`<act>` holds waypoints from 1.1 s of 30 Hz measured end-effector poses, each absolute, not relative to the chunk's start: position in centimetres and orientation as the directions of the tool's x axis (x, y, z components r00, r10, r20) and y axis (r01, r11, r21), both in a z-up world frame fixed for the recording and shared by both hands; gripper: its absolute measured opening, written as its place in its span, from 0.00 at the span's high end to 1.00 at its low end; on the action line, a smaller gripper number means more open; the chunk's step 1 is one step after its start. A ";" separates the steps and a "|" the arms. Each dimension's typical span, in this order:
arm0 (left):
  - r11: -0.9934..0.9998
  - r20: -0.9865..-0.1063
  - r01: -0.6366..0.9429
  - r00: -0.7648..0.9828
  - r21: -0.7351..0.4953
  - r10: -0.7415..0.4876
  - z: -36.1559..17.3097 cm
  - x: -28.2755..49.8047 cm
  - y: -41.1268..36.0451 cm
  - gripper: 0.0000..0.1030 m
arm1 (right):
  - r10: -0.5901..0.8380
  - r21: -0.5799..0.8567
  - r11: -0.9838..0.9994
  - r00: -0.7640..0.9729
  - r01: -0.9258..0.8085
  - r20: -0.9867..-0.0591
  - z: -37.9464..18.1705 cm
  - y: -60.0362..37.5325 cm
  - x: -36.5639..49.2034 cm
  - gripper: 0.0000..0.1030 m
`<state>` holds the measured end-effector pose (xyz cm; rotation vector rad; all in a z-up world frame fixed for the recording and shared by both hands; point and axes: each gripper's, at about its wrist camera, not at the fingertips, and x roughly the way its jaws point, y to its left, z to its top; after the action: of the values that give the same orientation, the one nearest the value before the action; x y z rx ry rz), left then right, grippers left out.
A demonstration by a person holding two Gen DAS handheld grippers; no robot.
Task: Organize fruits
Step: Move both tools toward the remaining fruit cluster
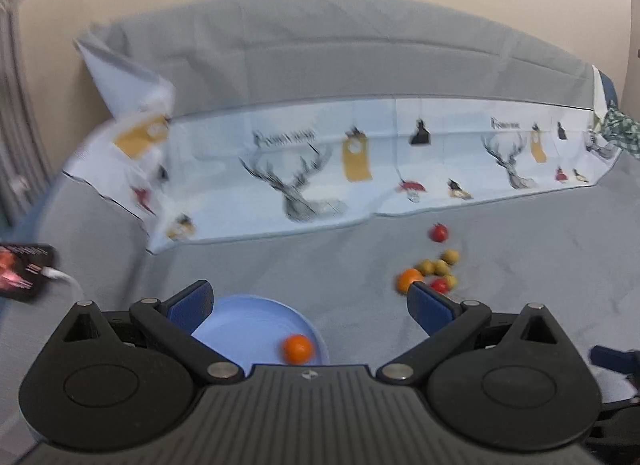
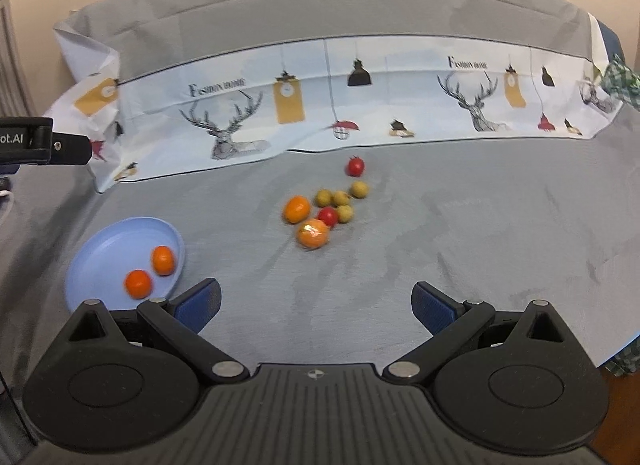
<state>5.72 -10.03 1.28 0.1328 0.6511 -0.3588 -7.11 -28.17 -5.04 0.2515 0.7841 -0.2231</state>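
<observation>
At the far left of my left tool's view a dark phone (image 1: 24,271) with a white cable lay on the grey cover (image 2: 460,225). My left tool (image 1: 310,303) hung with its blue pads spread wide and nothing between them, right over the blue plate (image 1: 248,321), where one orange fruit (image 1: 298,348) showed near the plate's right rim. From my right tool's view the blue plate (image 2: 104,249) lay at the left on the cover with two orange fruits (image 2: 151,271) side by side in it. My right tool (image 2: 316,305) was also wide open and empty, over bare cover, well apart from the loose pile (image 2: 324,209) further right and back. In that pile I saw an orange fruit (image 2: 297,209), a second orange one in clear wrap (image 2: 313,233) just beside a small red fruit (image 2: 329,215), four yellow-green fruits (image 2: 342,199) clustered behind, and another red fruit (image 2: 355,166) a little apart, near the edge of the printed cloth with deer and lamps (image 2: 280,105)
</observation>
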 end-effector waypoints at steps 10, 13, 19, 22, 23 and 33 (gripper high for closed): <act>0.876 -0.690 0.481 0.626 -0.026 -0.364 -2.4 9.6 -17.0 0.00 | -0.149 0.135 0.922 0.653 0.363 -0.743 -9.1 -32.4 -2.5 0.02; 0.880 -0.714 0.474 0.630 0.040 -0.307 -4.4 11.1 -18.8 0.00 | -0.176 0.118 0.917 0.651 0.382 -0.738 -10.5 -33.6 -0.9 0.02; 0.845 -0.770 0.530 0.570 0.079 -0.286 -8.2 15.2 -22.6 0.00 | -0.237 0.074 0.904 0.638 0.421 -0.732 -15.1 -36.7 2.9 0.02; 0.826 -0.802 0.552 0.540 0.108 -0.256 -10.2 17.4 -24.8 0.00 | -0.239 0.066 0.907 0.636 0.416 -0.734 -17.3 -38.1 4.7 0.02; 0.821 -0.812 0.561 0.524 0.103 -0.257 -10.8 18.2 -25.4 0.00 | -0.239 0.063 0.908 0.637 0.414 -0.733 -17.9 -38.4 5.2 0.02; 0.800 -0.878 0.596 0.415 0.063 -0.240 -15.8 24.3 -29.2 0.00 | -0.144 0.046 0.965 0.669 0.258 -0.729 -22.5 -38.7 11.5 0.03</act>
<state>24.32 -29.18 -15.84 0.3979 1.0161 -0.5427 11.51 -38.74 -22.46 0.1498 0.8073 -0.2276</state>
